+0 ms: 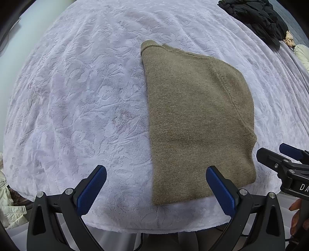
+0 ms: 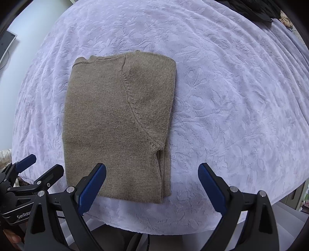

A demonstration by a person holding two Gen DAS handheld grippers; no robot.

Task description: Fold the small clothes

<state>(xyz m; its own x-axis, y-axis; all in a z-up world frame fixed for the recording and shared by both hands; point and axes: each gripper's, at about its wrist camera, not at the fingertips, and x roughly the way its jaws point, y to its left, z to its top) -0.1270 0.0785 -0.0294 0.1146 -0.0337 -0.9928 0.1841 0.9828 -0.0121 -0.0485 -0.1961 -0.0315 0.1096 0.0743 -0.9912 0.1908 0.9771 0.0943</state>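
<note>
An olive-brown knit sweater [image 1: 197,119] [image 2: 119,123] lies folded into a long rectangle on the lilac embossed blanket [image 1: 81,100] [image 2: 231,96]. Its near hem rests close to the bed's front edge. My left gripper [image 1: 156,173] hovers open over that near hem, blue pads wide apart, with nothing held. My right gripper [image 2: 152,170] is open too, above the sweater's near right corner. Each gripper shows in the other's view: the right gripper [image 1: 278,154] at the right border, the left gripper [image 2: 38,164] at the left border.
A black garment [image 1: 255,15] is heaped at the far right of the bed, with a cream item [image 1: 303,56] beside it. Cream clothing [image 1: 7,202] lies below the bed's left edge. A monitor [image 2: 5,44] stands at the far left.
</note>
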